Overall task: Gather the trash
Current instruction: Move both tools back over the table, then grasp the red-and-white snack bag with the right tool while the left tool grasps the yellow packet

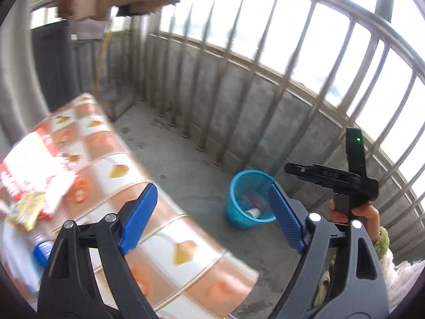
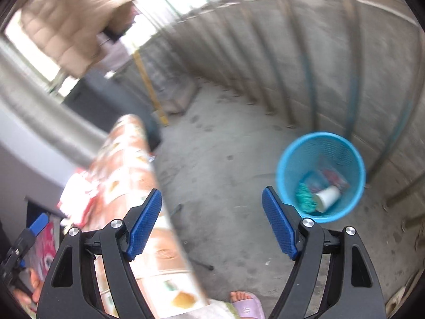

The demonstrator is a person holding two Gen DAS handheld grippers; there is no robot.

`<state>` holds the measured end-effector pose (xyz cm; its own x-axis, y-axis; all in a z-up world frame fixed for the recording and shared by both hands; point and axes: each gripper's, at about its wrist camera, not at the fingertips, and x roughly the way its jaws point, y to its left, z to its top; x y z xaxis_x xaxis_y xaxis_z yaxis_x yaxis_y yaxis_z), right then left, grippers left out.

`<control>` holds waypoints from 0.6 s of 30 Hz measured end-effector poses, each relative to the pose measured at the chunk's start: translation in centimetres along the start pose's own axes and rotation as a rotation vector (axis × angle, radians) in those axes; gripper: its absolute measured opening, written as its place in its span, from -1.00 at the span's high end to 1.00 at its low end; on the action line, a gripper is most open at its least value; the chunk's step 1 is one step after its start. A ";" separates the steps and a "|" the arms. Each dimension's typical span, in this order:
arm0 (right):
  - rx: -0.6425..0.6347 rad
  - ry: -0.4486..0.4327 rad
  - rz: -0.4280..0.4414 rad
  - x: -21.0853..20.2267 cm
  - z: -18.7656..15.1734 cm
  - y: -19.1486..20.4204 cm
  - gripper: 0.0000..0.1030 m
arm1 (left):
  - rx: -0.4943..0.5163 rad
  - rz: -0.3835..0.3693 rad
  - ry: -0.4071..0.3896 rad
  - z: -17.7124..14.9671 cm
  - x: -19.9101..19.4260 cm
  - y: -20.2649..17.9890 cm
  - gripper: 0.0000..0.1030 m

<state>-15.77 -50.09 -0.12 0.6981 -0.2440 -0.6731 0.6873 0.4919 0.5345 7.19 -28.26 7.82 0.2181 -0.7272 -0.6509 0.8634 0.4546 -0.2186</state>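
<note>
Railing (image 1: pixel 265 61) behind blue bin (image 1: pixel 248 199)

A round blue mesh bin (image 2: pixel 321 176) is standing upright on the concrete floor, just beside the barred wall. Inside it, a white paper cup (image 2: pixel 328 196) is lying on its side against a crumpled teal scrap (image 2: pixel 305 198), with what seem to be blurred reddish wrappers (image 2: pixel 333 176) sitting behind them at the bottom

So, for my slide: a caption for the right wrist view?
Open right gripper above a concrete floor, blue basket of trash ahead.
</note>
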 end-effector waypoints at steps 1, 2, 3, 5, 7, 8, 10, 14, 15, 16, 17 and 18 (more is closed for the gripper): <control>-0.023 0.011 0.020 0.1 -0.2 1.2 -0.47 | -0.015 0.025 -0.019 -0.4 -1.3 1.1 -0.59; -0.052 0.030 0.040 0.3 -0.4 2.8 -0.47 | -0.036 0.055 -0.041 -0.9 -2.7 2.5 -0.59; -0.070 0.044 0.057 0.5 -0.5 4.0 -0.47 | -0.056 0.082 -0.062 -1.4 -4.2 3.9 -0.59; -0.103 0.071 0.104 0.8 -0.9 6.6 -0.47 | -0.110 0.137 -0.104 -2.8 -7.0 7.2 -0.59; -0.135 0.100 0.150 1.3 -1.4 8.9 -0.47 | -0.174 0.178 -0.139 -4.4 -9.4 10.3 -0.59; -0.146 0.116 0.171 1.7 -1.6 10.0 -0.47 | -0.210 0.200 -0.155 -5.3 -10.5 11.8 -0.59; -0.172 0.149 0.204 2.5 -2.2 12.5 -0.47 | -0.281 0.235 -0.184 -6.8 -12.4 14.7 -0.59; -0.219 0.221 0.265 4.1 -3.7 17.6 -0.47 | -0.417 0.283 -0.214 -10.2 -14.8 19.4 -0.59; -0.230 0.242 0.286 4.6 -4.0 18.8 -0.47 | -0.445 0.282 -0.219 -11.0 -15.2 20.0 -0.59; -0.238 0.260 0.300 5.1 -4.3 19.9 -0.47 | -0.477 0.272 -0.227 -11.7 -15.5 20.9 -0.59; -0.247 0.279 0.314 5.7 -4.6 21.0 -0.47 | -0.504 0.258 -0.236 -12.4 -15.7 21.5 -0.59; -0.253 0.299 0.326 6.3 -5.0 22.2 -0.47 | -0.528 0.246 -0.245 -12.9 -15.9 22.2 -0.59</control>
<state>2.88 -36.55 4.94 0.7549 0.1879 -0.6283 0.3471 0.6984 0.6259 17.04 0.01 3.92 0.5340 -0.6369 -0.5560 0.4470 0.7709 -0.4538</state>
